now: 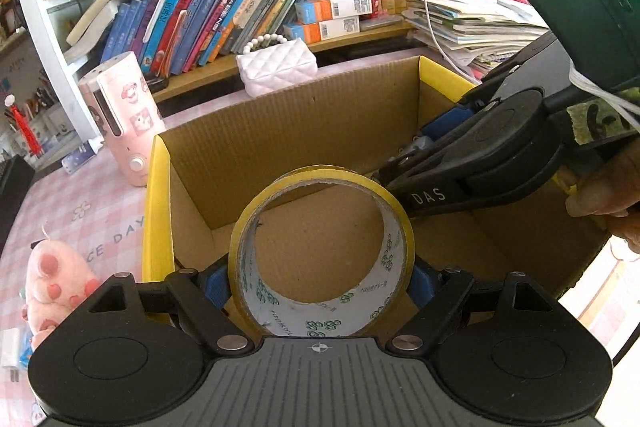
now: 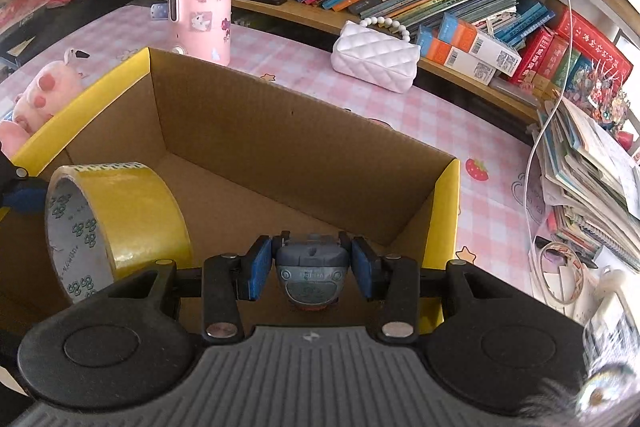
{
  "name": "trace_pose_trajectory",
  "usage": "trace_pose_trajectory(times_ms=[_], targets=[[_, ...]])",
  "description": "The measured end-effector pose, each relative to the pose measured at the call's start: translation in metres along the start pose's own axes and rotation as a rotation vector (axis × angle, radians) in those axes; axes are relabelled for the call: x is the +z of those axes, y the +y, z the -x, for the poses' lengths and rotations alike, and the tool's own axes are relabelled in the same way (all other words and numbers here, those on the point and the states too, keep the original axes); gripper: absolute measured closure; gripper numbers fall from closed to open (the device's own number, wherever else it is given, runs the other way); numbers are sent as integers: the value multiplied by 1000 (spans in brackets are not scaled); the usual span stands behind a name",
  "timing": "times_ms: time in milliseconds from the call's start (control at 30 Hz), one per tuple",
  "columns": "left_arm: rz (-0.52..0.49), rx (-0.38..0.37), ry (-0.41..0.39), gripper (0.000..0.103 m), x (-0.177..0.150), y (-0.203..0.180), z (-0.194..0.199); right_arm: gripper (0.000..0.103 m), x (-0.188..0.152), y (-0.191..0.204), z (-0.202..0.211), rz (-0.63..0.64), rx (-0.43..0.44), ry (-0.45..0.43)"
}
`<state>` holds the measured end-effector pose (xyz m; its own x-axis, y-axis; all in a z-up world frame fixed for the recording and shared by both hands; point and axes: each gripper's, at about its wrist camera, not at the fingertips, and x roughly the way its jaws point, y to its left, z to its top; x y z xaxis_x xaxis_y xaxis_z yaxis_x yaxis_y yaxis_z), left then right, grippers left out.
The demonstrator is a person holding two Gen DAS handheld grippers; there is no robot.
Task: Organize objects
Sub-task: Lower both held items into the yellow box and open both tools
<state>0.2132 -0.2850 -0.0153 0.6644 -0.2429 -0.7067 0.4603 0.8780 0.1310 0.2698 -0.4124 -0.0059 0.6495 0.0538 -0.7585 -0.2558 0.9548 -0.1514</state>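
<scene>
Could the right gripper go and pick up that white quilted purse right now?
Probably not as things stand: the right gripper is shut on a small grey toy car over the cardboard box. The white quilted purse sits beyond the box, unobstructed.

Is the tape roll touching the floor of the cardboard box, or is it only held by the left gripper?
Cannot tell. The left gripper clamps the tape roll over the box, but in both views the roll's lower edge is hidden behind a gripper body.
</scene>
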Motion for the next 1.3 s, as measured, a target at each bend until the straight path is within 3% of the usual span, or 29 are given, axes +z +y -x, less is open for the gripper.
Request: trace_pose_trajectory(times_ms=[133, 333, 600, 800, 1000, 1300], targets=[[7, -7, -9, 17, -1, 1, 2, 62, 0, -1, 1, -8, 0, -2], [29, -12, -98, 10, -1, 7, 22, 62, 1, -4, 17, -59, -8, -44], [75, -15, -208, 9, -4, 20, 68, 59, -5, 0, 68, -163, -64, -161], [146, 7, -271, 6, -20, 39, 105, 51, -24, 11, 111, -304, -150, -253], [217, 32, -292, 3, -49, 59, 131, 48, -57, 32, 145, -462, -233, -286], [263, 60, -220, 3, -99, 82, 140, 45, -100, 92, 150, -513, -272, -191]])
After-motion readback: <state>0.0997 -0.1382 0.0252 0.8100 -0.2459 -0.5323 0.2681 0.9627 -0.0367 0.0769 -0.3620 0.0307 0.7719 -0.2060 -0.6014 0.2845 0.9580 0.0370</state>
